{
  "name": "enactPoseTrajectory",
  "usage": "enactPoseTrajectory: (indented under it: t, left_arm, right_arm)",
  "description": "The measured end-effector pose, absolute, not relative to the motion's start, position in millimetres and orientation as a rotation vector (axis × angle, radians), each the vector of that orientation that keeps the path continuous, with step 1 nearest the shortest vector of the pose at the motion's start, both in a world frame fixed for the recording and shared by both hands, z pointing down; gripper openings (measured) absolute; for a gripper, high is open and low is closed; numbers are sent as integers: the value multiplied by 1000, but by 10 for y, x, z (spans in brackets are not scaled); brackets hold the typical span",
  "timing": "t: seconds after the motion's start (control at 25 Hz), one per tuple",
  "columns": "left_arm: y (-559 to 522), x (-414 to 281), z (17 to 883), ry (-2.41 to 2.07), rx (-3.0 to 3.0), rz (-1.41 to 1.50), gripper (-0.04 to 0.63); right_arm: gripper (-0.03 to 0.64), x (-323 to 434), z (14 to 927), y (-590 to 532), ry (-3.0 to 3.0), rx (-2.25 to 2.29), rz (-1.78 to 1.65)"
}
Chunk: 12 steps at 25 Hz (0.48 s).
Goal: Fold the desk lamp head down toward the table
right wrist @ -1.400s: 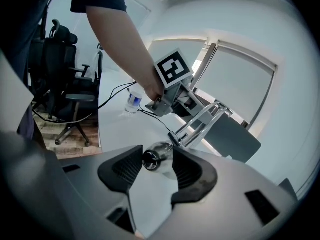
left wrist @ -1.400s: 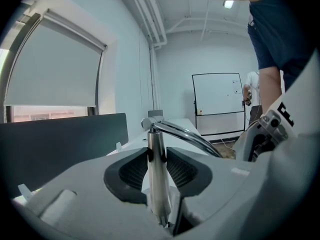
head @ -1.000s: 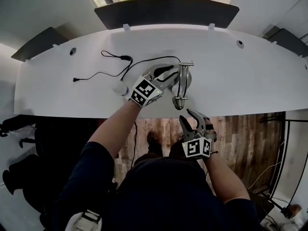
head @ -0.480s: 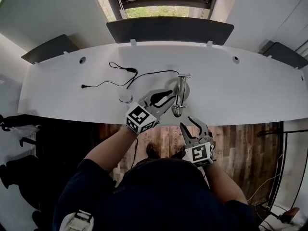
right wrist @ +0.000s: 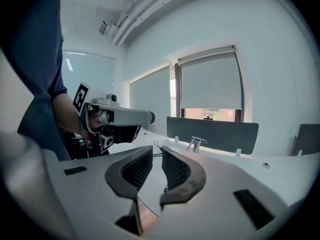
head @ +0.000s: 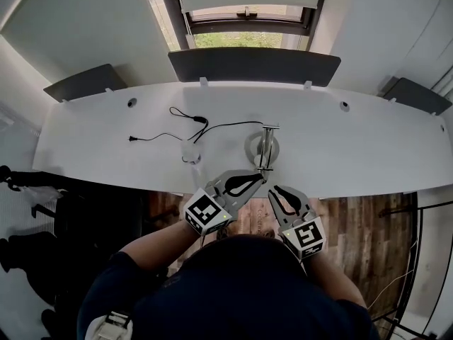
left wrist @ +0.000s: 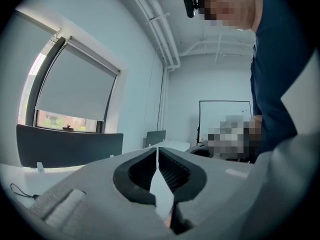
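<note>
At the table's front edge: both grippers empty, desk lamp untouched.

Centre frame in the head view, the desk lamp [head: 263, 147] sits on its round base on the white table [head: 368, 154], close to the front edge. Its black cable [head: 212, 126] trails off to the upper left. The left gripper [head: 258, 179] and right gripper [head: 276, 192] are held side by side just below the lamp, tips toward it and apart from it. The left gripper's jaws have just been closing and now meet at the tips with nothing between them. The right gripper's have also been closing and stand a narrow slit apart, likewise empty. In the right gripper view the lamp shows small above the jaws, before the dark panel [right wrist: 212, 128].
</note>
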<state>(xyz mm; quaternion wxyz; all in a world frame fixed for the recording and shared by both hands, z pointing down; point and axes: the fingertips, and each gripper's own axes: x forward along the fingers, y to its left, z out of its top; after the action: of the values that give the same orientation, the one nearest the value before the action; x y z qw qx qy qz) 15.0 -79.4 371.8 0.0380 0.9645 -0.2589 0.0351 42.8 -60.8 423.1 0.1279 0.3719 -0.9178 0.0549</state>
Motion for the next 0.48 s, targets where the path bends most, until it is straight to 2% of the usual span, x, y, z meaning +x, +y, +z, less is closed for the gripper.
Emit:
enactPoseTrajectory:
  t: [0.48]
  left_arm:
    - [-390, 55, 3602, -821, 2920, 32, 6]
  right_arm:
    - [17, 407, 3939, -461, -2798, 1082, 230]
